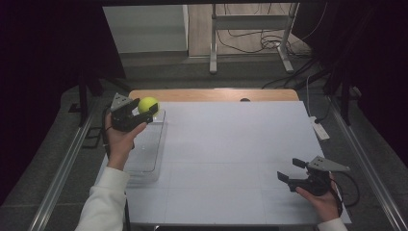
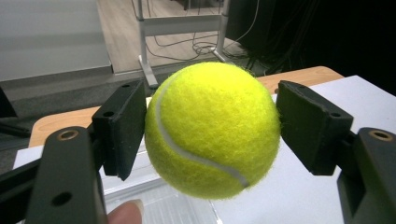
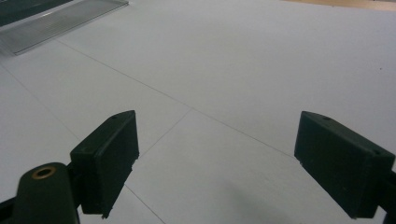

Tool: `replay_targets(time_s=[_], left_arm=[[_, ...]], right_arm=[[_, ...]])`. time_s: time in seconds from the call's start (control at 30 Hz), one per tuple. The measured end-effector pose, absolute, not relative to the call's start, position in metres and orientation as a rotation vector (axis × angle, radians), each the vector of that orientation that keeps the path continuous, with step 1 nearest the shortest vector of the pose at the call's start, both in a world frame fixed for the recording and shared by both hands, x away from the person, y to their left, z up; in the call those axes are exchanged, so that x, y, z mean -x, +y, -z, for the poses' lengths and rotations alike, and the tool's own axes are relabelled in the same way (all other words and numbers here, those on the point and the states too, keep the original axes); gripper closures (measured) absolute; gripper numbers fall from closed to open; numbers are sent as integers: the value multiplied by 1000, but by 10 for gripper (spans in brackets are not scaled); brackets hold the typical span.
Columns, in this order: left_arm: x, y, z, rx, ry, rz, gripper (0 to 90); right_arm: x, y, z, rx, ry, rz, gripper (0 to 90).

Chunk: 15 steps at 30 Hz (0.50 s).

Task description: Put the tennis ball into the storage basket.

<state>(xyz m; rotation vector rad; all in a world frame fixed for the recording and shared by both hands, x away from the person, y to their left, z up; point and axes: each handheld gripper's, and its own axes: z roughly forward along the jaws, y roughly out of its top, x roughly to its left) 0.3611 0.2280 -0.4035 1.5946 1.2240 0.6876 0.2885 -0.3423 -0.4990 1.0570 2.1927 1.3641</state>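
A yellow-green tennis ball (image 1: 148, 104) is clamped between the black jaws of my left gripper (image 1: 143, 110), held in the air above the far end of a clear plastic tray (image 1: 146, 149) at the table's left. Up close the ball (image 2: 212, 128) sits between both pads (image 2: 122, 128), which press on its sides, and a fingertip (image 2: 126, 213) shows below. My right gripper (image 1: 290, 170) rests low over the white table near the front right. Its jaws stand wide apart with nothing between them (image 3: 229, 163).
The white table top (image 1: 231, 144) has a wooden strip (image 1: 211, 94) along its far edge. Beyond it are a metal frame's legs (image 1: 250, 43) and cables on the floor. The clear tray's corner (image 3: 60, 18) lies far off in the right gripper view.
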Motion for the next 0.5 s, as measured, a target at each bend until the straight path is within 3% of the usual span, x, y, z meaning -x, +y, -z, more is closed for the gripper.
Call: replay_targets(time_s=[0.5], left_arm=[[-373, 240, 408, -1610, 1285, -716, 282]], right_arm=[[-289, -342, 499, -1059, 2194, -1363, 141]])
